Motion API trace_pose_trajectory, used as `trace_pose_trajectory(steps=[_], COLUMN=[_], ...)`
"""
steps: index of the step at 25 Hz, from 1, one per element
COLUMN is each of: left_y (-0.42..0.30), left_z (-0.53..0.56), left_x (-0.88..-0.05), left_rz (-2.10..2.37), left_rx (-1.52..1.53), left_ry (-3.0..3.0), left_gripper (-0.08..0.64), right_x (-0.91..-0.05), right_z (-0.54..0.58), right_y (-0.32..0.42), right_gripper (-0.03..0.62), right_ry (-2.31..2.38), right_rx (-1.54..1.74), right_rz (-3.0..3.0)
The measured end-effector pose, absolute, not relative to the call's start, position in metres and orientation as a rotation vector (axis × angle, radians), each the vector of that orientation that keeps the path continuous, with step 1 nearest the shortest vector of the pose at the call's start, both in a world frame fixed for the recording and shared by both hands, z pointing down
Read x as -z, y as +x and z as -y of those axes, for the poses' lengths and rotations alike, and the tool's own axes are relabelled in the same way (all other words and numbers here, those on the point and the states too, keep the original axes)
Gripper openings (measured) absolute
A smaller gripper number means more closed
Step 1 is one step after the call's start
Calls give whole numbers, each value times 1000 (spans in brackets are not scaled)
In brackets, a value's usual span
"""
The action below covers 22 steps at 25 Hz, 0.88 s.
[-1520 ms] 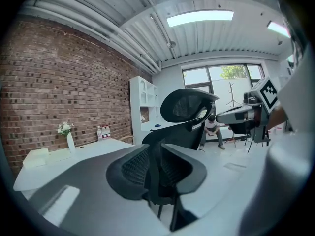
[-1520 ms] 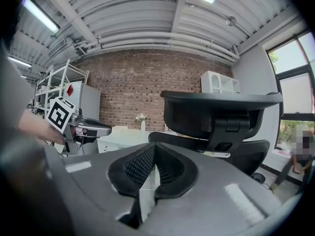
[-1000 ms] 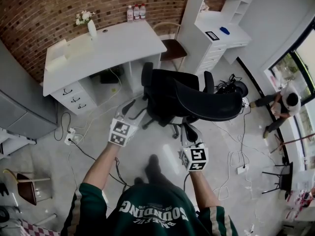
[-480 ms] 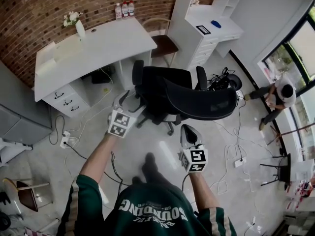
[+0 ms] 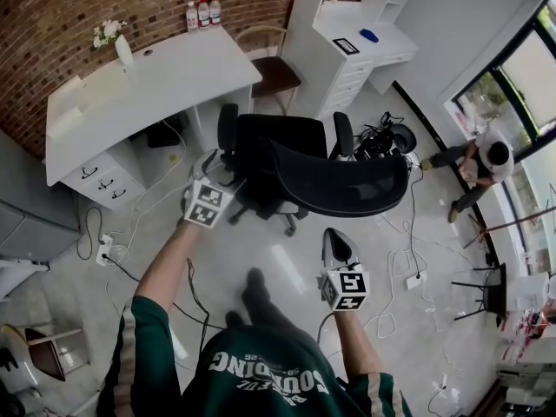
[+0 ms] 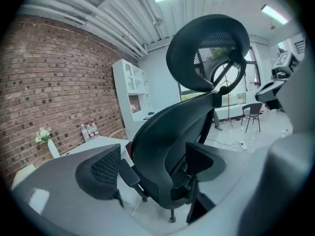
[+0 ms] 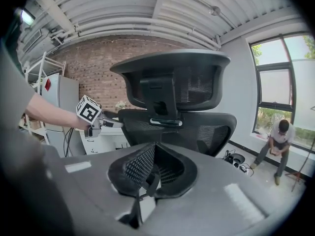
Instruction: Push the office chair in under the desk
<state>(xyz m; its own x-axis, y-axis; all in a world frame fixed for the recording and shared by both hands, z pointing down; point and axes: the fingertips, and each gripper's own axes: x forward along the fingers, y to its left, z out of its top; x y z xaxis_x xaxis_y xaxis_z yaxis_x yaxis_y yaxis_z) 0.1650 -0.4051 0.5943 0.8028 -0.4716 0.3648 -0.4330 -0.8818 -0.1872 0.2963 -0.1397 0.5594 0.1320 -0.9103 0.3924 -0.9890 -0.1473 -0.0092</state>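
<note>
The black office chair (image 5: 287,163) stands on the floor in front of the white desk (image 5: 148,85), with its seat facing the desk's opening. My left gripper (image 5: 211,168) is by the chair's left armrest (image 5: 228,129). Its jaws are opening wide, and its pads (image 6: 98,171) hold nothing. The chair (image 6: 172,151) stands a little beyond them. My right gripper (image 5: 334,241) is shut and empty just behind the headrest (image 5: 339,189). In the right gripper view, its pads (image 7: 152,173) meet in front of the chair back (image 7: 177,127).
A wooden chair (image 5: 274,72) stands between the desk and a white shelf unit (image 5: 347,33). Bottles (image 5: 201,13) and a flower vase (image 5: 117,46) sit on the desk. Cables and a power strip (image 5: 104,250) lie on the floor. A person (image 5: 482,159) crouches by the window.
The left gripper's jaws have spread wider beside the armrest. The right gripper's tip, earlier right at the chair back, now sits a little behind it.
</note>
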Motion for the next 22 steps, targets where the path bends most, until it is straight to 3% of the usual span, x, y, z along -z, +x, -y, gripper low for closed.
trace_pose_trajectory(steps=[7, 13, 15, 22], left_y=[179, 188, 190, 189], left_z=[419, 420, 425, 424], left_x=[-610, -610, -607, -614], left_rz=[-723, -698, -705, -656], left_rx=[611, 576, 568, 556], left_ry=[-2883, -2874, -2855, -2824], left_gripper=[408, 356, 289, 245], right_x=[-570, -577, -580, -589], right_z=[131, 126, 125, 113], right_y=[312, 323, 325, 333], right_gripper=[2, 2, 2, 2], right_ry=[2172, 2181, 2179, 2188], right_rx=[-478, -503, -508, -530], right_rz=[1817, 1782, 1771, 1728])
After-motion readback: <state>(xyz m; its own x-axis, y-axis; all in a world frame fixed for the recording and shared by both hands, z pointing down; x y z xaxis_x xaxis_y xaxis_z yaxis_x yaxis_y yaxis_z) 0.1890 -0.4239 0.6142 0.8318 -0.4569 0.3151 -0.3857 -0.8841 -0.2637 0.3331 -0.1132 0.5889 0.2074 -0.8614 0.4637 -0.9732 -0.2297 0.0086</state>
